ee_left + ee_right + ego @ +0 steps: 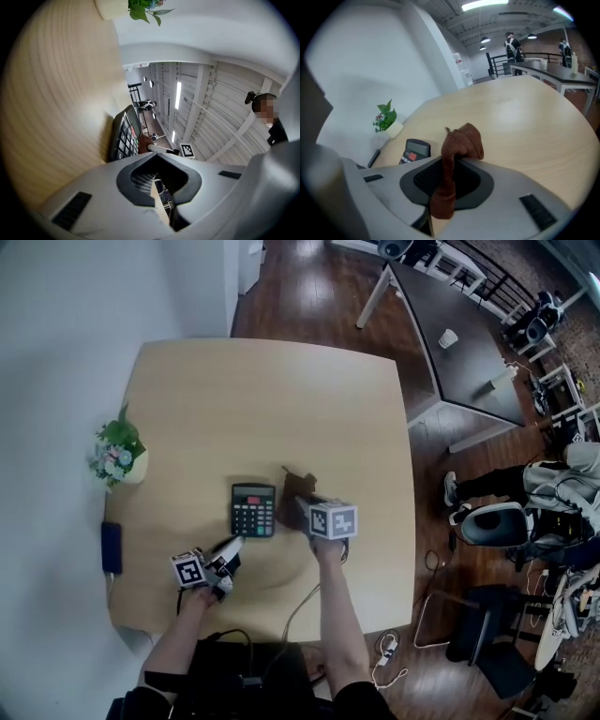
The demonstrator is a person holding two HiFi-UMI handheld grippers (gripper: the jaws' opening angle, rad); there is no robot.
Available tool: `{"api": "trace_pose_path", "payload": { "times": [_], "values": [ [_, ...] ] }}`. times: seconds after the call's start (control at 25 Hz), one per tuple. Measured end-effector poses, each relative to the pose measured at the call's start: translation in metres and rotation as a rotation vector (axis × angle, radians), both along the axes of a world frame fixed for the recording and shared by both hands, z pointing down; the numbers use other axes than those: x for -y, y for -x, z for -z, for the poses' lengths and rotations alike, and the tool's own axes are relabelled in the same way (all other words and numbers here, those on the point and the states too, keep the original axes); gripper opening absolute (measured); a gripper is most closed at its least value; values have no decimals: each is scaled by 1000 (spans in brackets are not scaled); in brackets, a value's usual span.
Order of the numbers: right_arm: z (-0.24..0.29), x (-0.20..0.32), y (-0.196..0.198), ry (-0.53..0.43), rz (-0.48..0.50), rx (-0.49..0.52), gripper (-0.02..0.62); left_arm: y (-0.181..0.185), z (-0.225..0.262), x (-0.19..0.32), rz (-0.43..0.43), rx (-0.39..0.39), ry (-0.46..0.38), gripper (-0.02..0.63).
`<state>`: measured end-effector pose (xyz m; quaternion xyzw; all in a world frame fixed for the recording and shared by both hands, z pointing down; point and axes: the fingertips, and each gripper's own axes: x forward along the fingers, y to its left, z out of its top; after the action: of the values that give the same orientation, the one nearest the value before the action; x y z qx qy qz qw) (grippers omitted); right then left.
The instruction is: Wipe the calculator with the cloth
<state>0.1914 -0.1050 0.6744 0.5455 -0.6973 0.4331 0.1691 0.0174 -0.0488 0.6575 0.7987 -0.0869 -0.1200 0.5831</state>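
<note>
A black calculator [253, 509] lies flat on the light wooden table [272, 399], also seen as the calculator [123, 136] and the calculator [412, 150]. My right gripper [314, 512] is just right of it, shut on a brown cloth [298, 491]. The cloth [461, 140] bunches above the jaws and a strip of it runs down between them at the right gripper [443, 187]. My left gripper [231, 547] is shut with nothing in it, close to the calculator's near left corner. In its own view the left gripper [159, 197] points level at the calculator's edge.
A small potted plant [120, 456] and a dark flat device [111, 547] sit at the table's left edge. A cable [300, 601] runs over the front edge. A dark table [464, 343], chairs and a seated person [553, 486] are off to the right.
</note>
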Motion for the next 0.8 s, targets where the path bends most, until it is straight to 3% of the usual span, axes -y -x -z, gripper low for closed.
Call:
{"api": "trace_pose_path", "payload": {
  "times": [0.12, 0.28, 0.4, 0.56, 0.8],
  "values": [
    [29, 7, 35, -74, 40, 83, 64, 5, -2, 3, 2, 6, 7, 11],
    [59, 35, 149, -162, 226, 325, 64, 7, -3, 5, 6, -5, 13, 12],
    [37, 45, 189, -107, 321, 306, 64, 3, -2, 3, 8, -4, 13, 12],
    [-1, 37, 146, -6, 246, 197, 65, -2, 3, 0, 0, -8, 8, 12],
    [-8, 13, 55, 14, 78, 181, 66, 0, 1, 2, 0, -9, 7, 12]
  ]
}}
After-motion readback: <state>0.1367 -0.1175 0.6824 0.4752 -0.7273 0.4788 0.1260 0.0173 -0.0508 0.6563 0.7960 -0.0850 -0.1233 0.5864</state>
